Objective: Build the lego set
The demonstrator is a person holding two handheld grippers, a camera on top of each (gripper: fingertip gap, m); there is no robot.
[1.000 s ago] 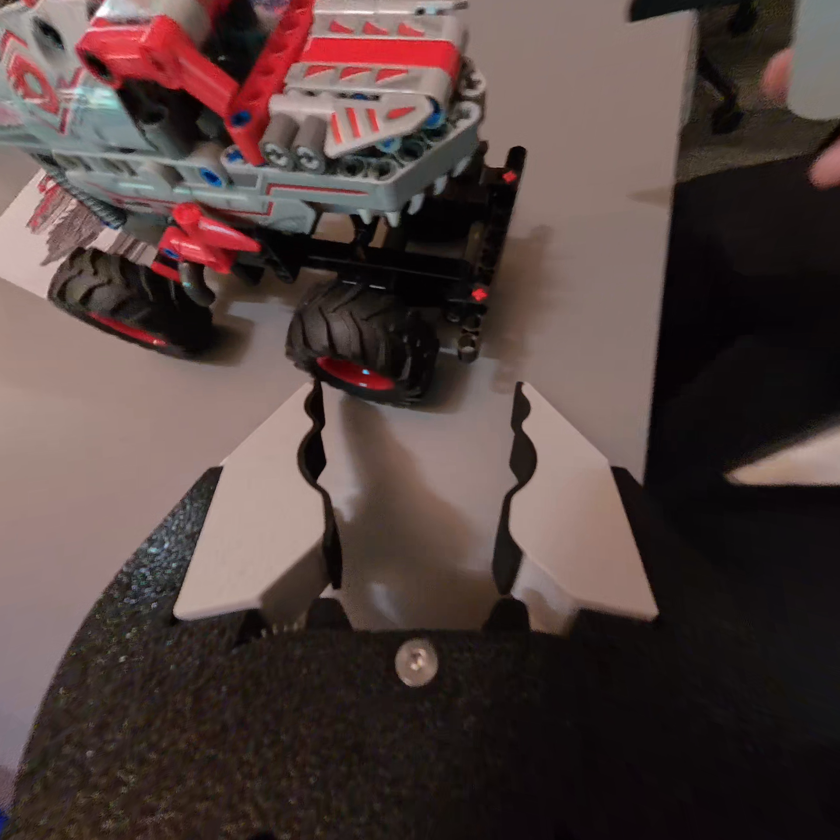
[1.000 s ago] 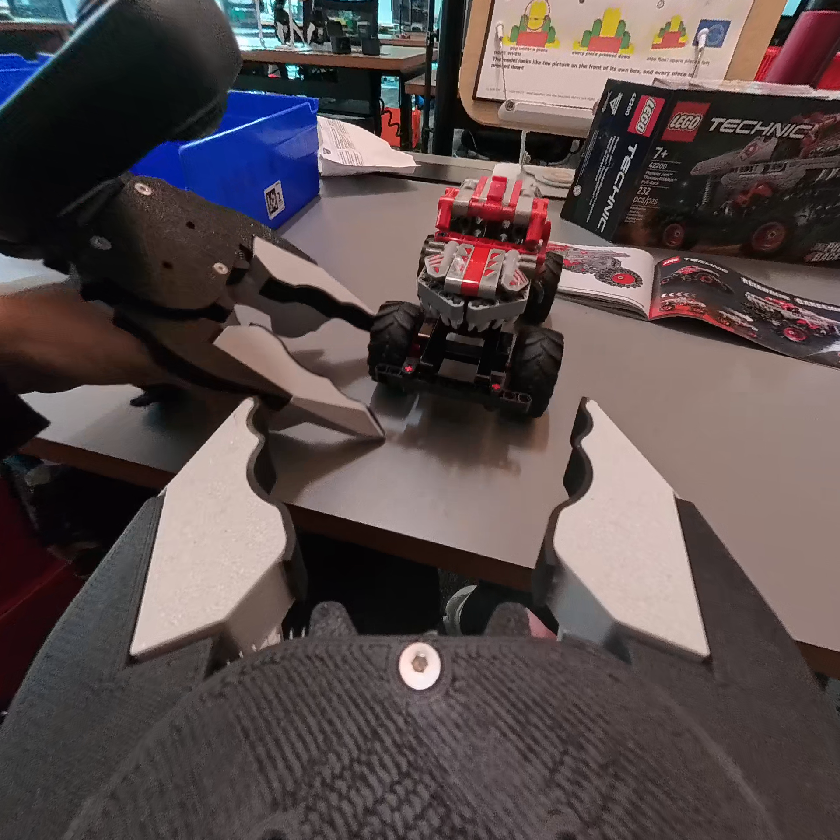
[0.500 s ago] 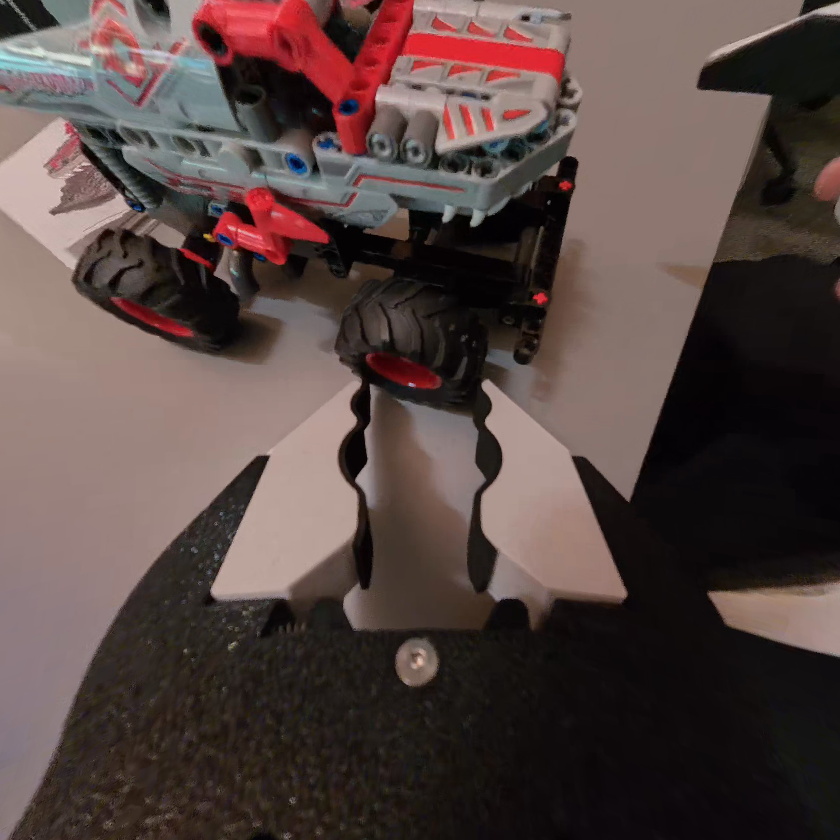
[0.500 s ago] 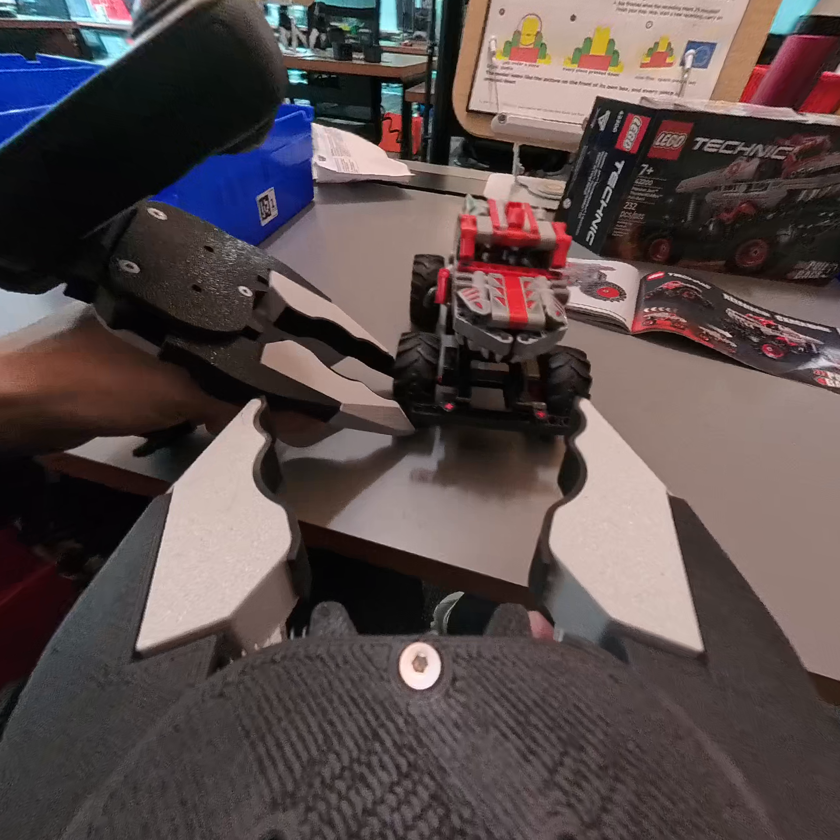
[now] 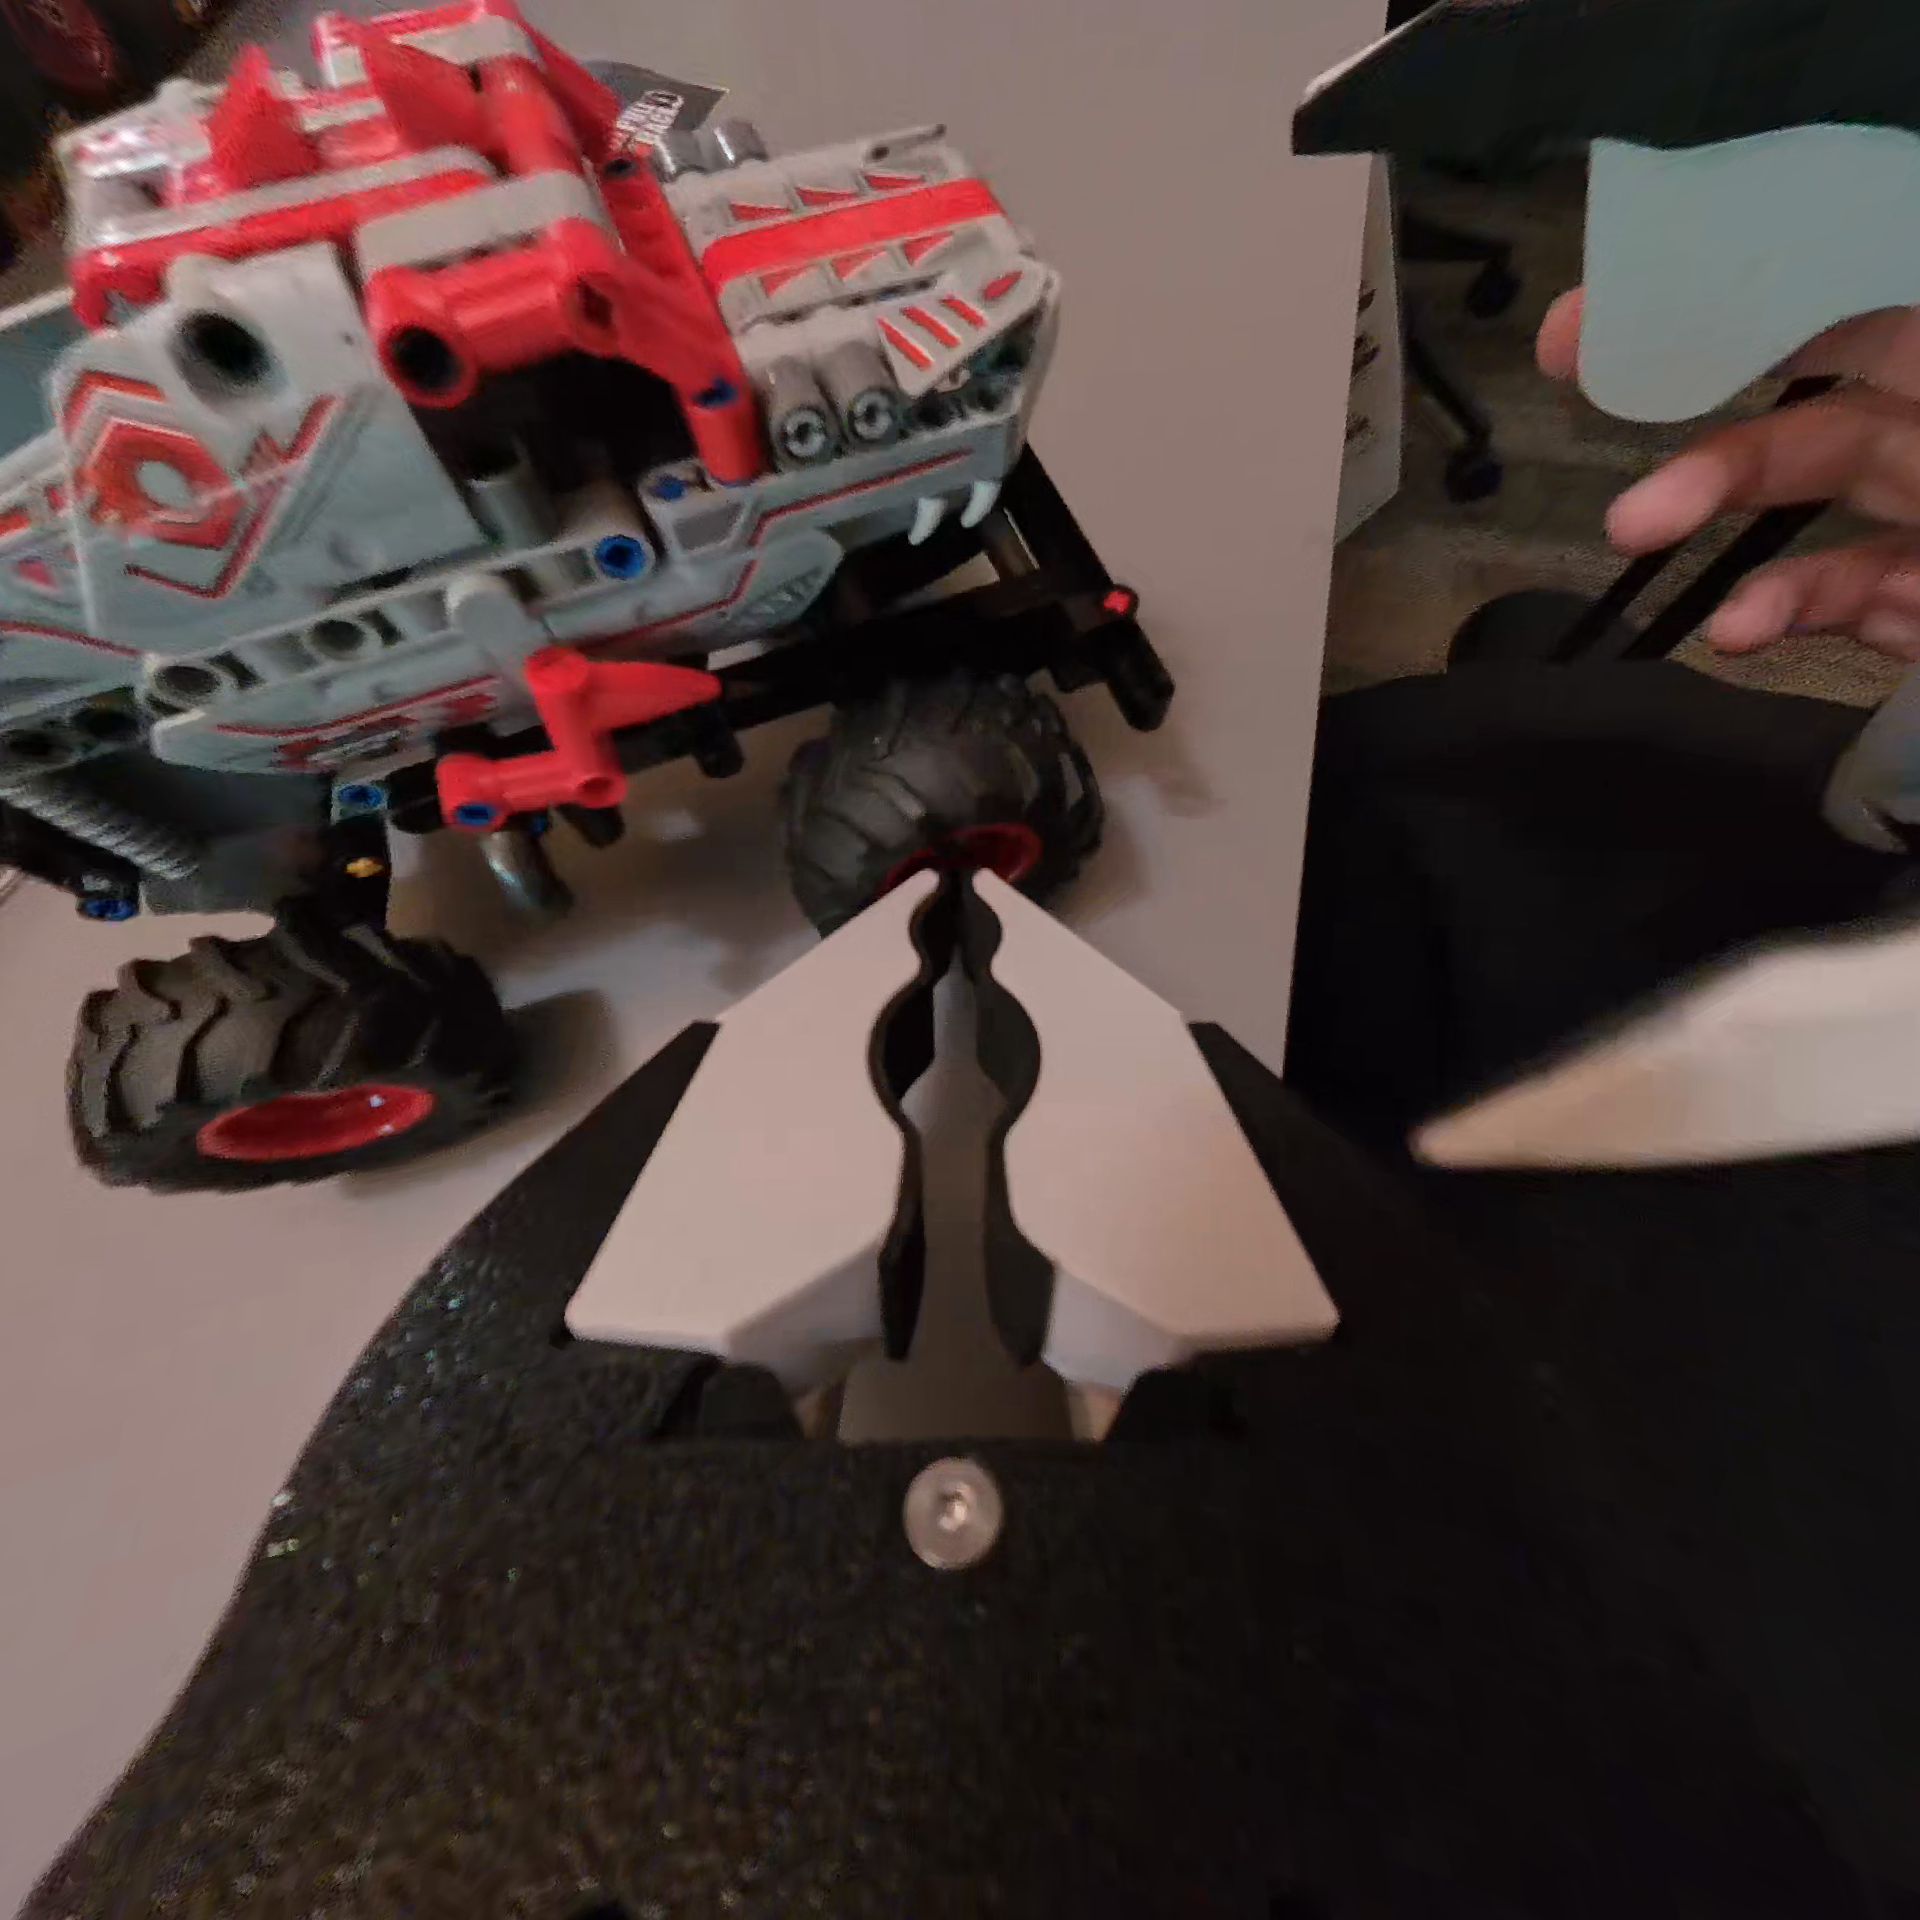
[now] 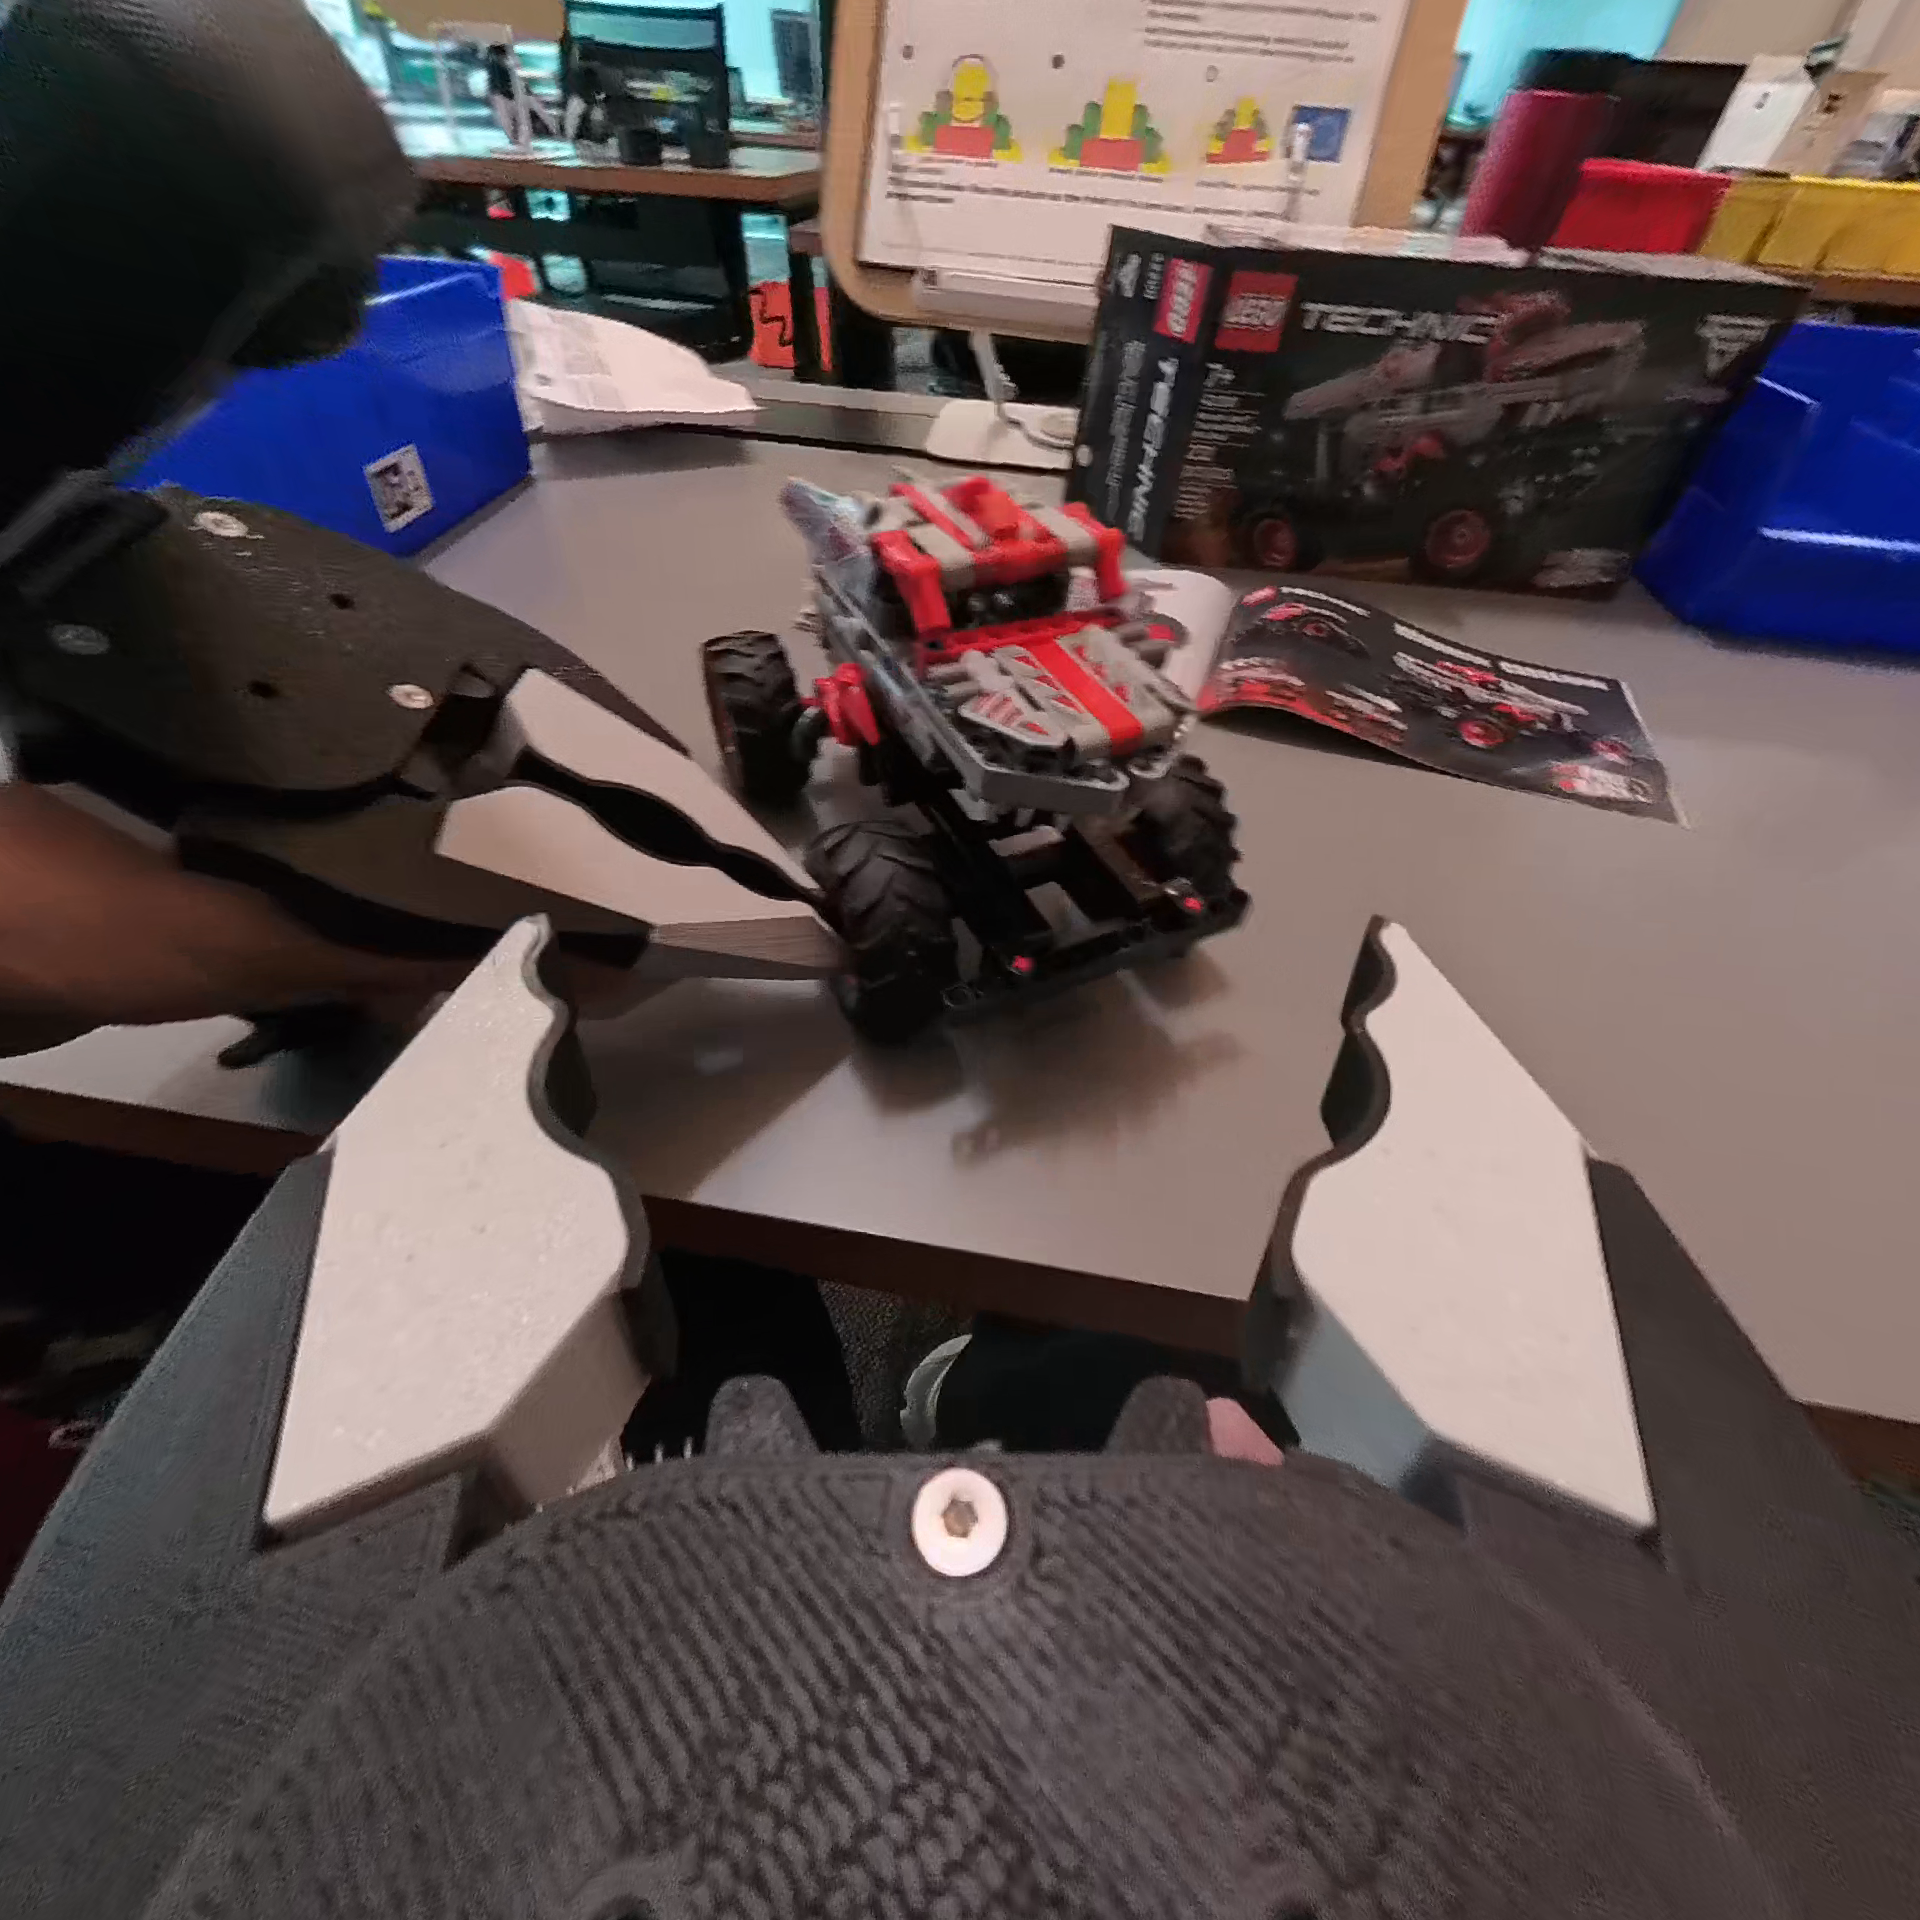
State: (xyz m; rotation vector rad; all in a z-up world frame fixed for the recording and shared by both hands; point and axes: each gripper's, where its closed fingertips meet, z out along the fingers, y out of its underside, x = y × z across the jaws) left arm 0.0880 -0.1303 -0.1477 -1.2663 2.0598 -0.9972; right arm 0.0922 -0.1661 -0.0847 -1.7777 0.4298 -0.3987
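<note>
- Grey-and-red truck: built model, standing tilted on the table close to its near edge; front wheel nearest the left gripper sits on the surface, body leaning toward the far side.
- Left gripper: fingers nearly pressed together, tips at the red hub of that wheel; whether they pinch the hub or only touch it cannot be told from either view.
- Right gripper: jaws spread wide, holding nothing, hovering off the table edge, apart from the truck.
- Booklet and box: behind the truck, untouched.
- Risk, tipping: a push at one low wheel, with the truck already leaning, could likely roll it onto its side.
- Risk, drop: near edge is close; a pull toward the person may carry the truck off the table, since the right gripper is not under it.
- Risk, breakage: a hub grip is small; the wheel may pop off its axle or slip free.
</note>
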